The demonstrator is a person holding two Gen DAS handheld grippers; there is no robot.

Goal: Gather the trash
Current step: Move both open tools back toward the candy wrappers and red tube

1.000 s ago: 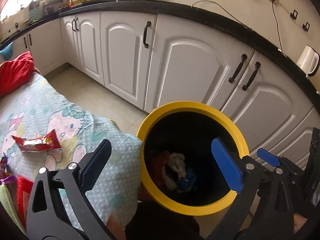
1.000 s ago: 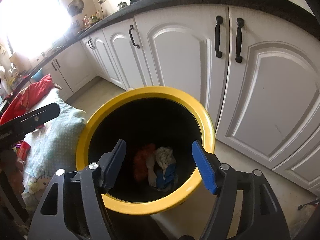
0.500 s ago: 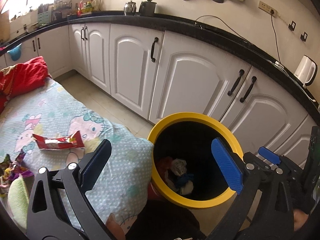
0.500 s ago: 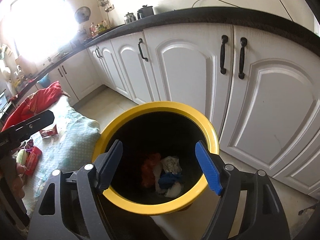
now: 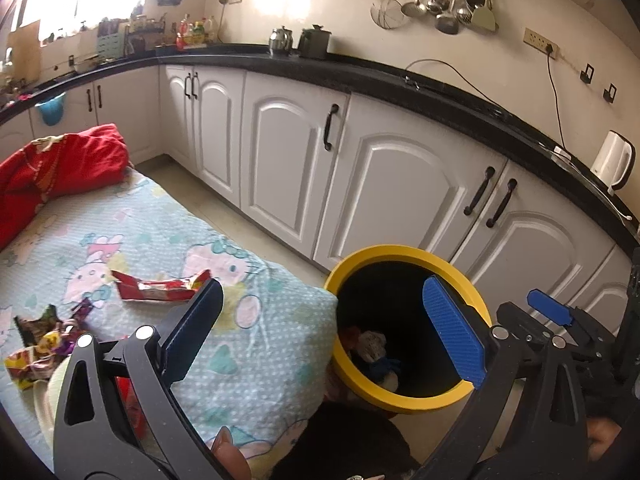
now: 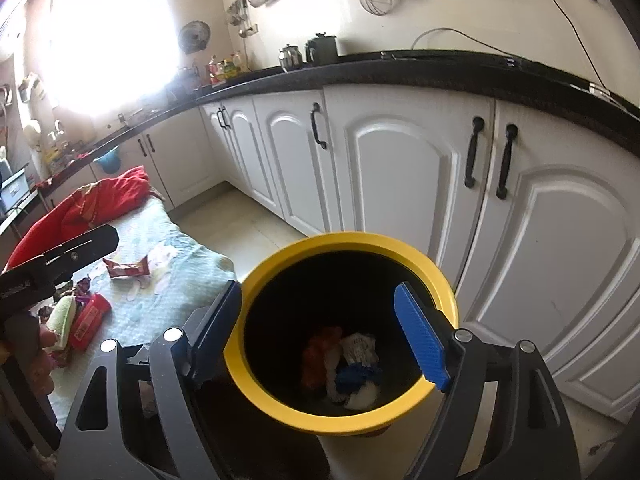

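Crumpled trash [image 6: 344, 364] inside yellow-rimmed bin [image 6: 352, 420], beneath empty, wide-spread right gripper [image 6: 320, 336].

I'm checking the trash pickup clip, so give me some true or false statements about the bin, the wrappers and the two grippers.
1. The yellow-rimmed bin already holds crumpled trash. True.
2. The red wrapper lies inside the bin. False: it lies on the patterned sheet.
3. The right gripper grips a wrapper. False: its jaws have just been opening, with nothing between them.
4. The left gripper is open and empty. True.
5. The bin stands on the countertop. False: it stands on the floor by the white cabinets.
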